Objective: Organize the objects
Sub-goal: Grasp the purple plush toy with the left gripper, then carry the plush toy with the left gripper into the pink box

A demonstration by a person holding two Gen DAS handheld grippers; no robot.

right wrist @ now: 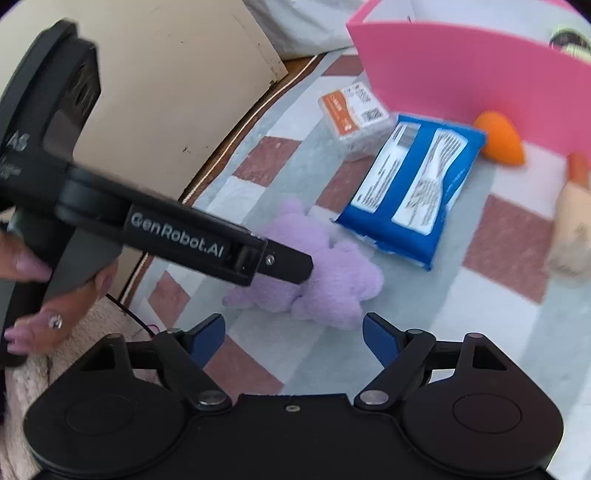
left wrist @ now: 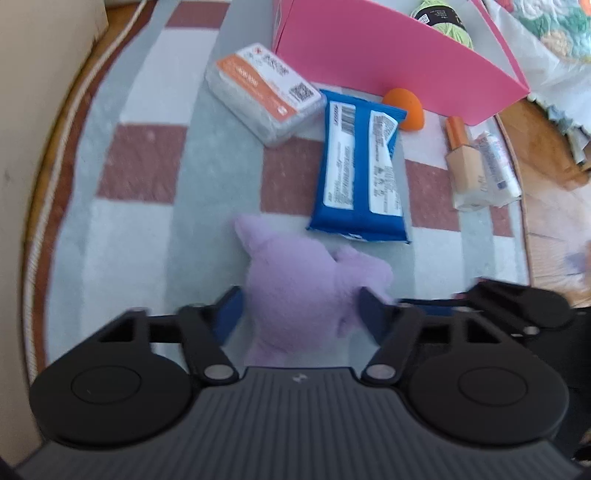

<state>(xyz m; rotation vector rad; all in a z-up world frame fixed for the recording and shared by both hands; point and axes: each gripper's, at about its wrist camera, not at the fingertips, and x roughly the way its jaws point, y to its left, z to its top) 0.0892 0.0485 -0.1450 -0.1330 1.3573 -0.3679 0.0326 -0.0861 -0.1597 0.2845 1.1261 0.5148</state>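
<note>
A purple plush toy (left wrist: 306, 291) lies on the checked rug and sits between the blue fingers of my left gripper (left wrist: 301, 308), whose jaws stand wide around it, not pressing it. It also shows in the right wrist view (right wrist: 332, 273), partly under the left gripper's body (right wrist: 177, 236). My right gripper (right wrist: 293, 338) is open and empty, just short of the plush. Beyond lie a blue wipes pack (left wrist: 360, 166), a clear box with an orange label (left wrist: 264, 90), an orange sponge (left wrist: 404, 109) and a pink box (left wrist: 391, 59).
A beige bottle with an orange cap (left wrist: 465, 158) and a white tube (left wrist: 498, 162) lie at the rug's right edge. Green yarn (left wrist: 443, 18) sits inside the pink box. A beige wall or furniture panel (right wrist: 166, 92) borders the rug on the left.
</note>
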